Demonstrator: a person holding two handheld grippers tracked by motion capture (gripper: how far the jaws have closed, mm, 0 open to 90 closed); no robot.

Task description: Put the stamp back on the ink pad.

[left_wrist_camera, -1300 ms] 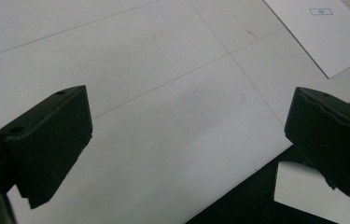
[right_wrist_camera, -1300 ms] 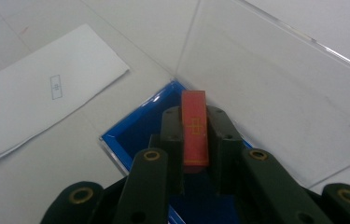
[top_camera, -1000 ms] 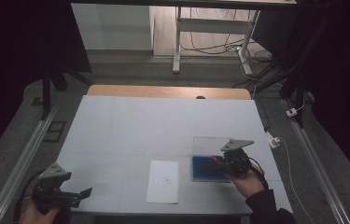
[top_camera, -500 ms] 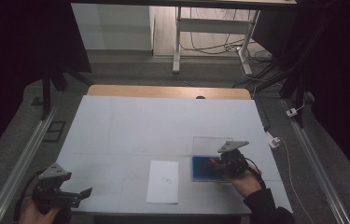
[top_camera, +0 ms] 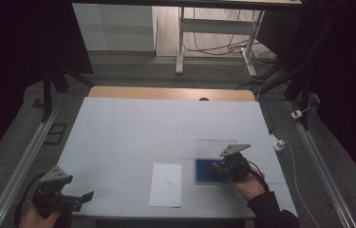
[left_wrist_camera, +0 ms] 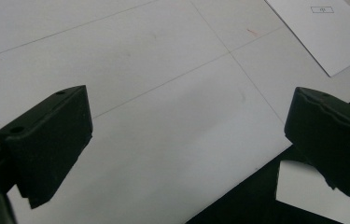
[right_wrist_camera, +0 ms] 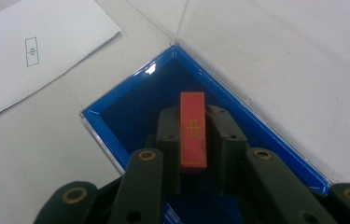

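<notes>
The high view was dim, its surroundings nearly black; light came from the far side, brightening the floor beyond the table [top_camera: 166, 128]. Both gripper views were brighter and evenly lit. Glare glinted on the blue case [right_wrist_camera: 150, 70] rim. The near jaws looked soft.

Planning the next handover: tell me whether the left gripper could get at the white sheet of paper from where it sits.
Probably yes. The left gripper sits open at the table's near left edge, and the white sheet of paper lies flat to its right with bare table top between. The right gripper stays over the blue case.
</notes>
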